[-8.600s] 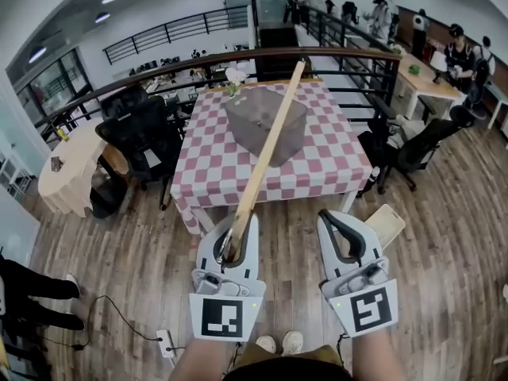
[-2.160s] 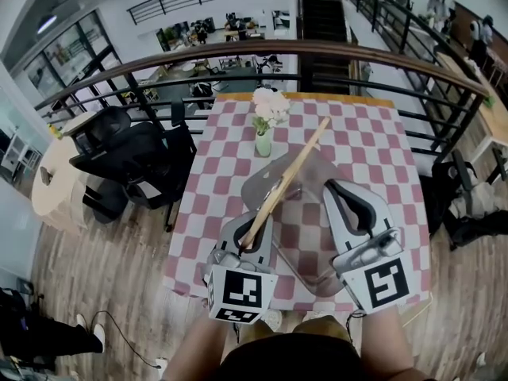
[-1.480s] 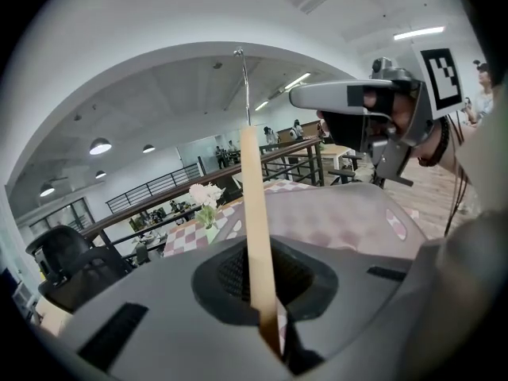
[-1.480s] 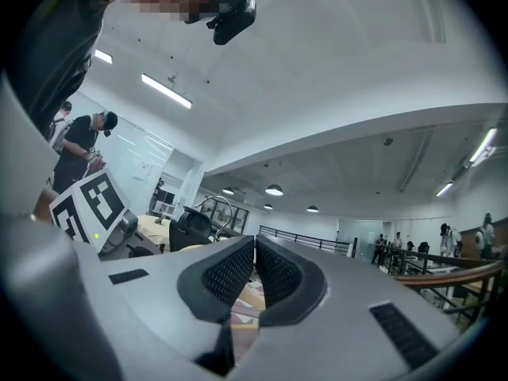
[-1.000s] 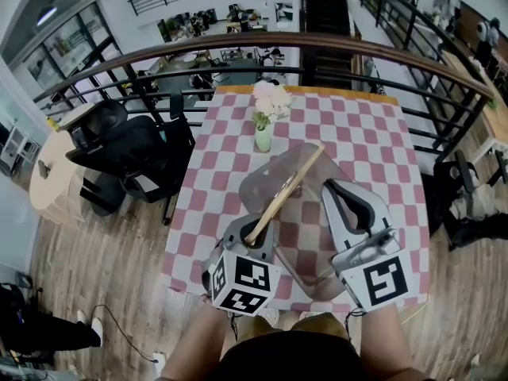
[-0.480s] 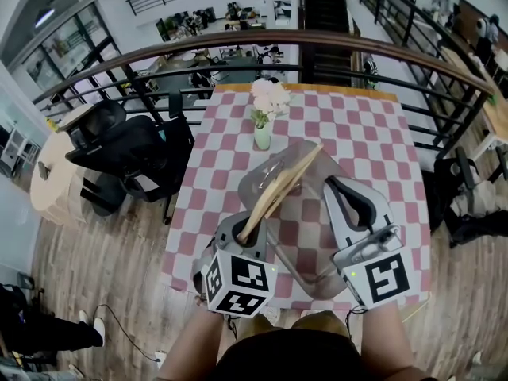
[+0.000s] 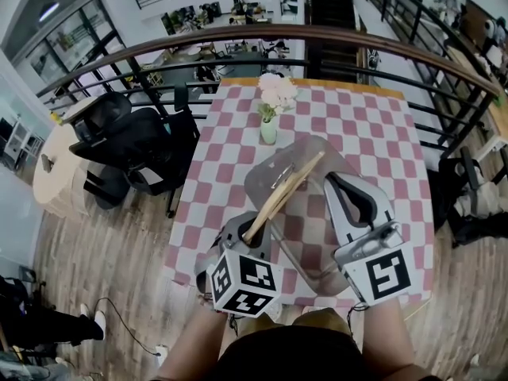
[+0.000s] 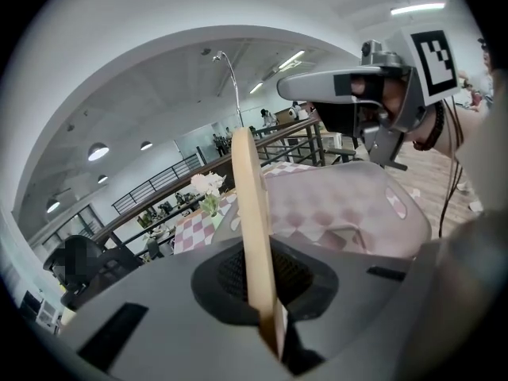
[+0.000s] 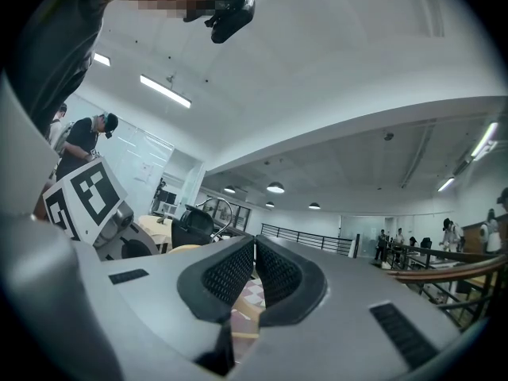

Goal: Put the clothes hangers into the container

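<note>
My left gripper (image 7: pixel 252 233) is shut on one end of a wooden clothes hanger (image 7: pixel 287 190). The hanger slants up and away over the clear plastic container (image 7: pixel 262 182), and its far end reaches the container's back rim. In the left gripper view the hanger (image 8: pixel 248 213) rises from between the jaws of that gripper (image 8: pixel 268 308), with the container (image 8: pixel 349 213) just behind. My right gripper (image 7: pixel 343 187) hovers over the container's right side, its jaws together with nothing between them. The right gripper view shows its pads (image 9: pixel 274 275) pressed together.
The container stands on a table with a red-and-white checked cloth (image 7: pixel 373 129). A small vase of white flowers (image 7: pixel 270 121) stands behind it. Black office chairs (image 7: pixel 131 149) are to the left, and a dark railing (image 7: pixel 333 42) runs behind the table.
I have come from the wooden floor up to the table with the hanger in my left gripper. Over the last second the hanger's far end has dropped lower over the container. The right gripper has stayed shut.
</note>
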The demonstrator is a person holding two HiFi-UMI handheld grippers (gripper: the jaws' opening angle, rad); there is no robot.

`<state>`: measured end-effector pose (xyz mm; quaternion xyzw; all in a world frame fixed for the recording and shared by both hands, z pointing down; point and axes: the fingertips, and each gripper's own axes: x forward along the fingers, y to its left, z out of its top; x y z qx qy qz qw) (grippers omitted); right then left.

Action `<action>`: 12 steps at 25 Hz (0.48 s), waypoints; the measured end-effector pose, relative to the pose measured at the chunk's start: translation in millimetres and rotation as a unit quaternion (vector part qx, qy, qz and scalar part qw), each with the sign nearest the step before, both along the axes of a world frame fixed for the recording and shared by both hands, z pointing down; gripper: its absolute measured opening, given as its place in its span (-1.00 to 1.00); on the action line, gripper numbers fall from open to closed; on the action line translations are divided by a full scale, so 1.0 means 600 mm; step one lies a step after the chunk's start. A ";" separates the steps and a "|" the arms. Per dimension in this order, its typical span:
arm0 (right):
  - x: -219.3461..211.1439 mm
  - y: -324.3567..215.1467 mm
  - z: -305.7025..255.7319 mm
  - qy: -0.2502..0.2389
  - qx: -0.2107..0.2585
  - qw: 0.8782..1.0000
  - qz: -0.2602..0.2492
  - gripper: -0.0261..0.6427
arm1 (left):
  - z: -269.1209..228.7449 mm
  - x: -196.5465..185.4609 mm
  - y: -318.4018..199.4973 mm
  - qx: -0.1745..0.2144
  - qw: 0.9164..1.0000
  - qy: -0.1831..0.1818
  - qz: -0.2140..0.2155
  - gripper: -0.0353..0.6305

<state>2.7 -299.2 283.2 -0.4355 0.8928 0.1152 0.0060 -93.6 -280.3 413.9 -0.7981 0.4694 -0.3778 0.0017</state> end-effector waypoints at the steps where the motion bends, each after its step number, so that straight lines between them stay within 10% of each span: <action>1: 0.000 0.000 0.001 0.000 -0.001 1.000 0.000 -0.82 | 0.000 0.003 -0.001 0.000 1.000 0.000 0.002 -0.87; 12: 0.023 0.000 0.004 0.005 0.000 1.000 0.011 -0.82 | 0.002 0.030 -0.026 -0.016 0.999 0.020 0.020 -0.71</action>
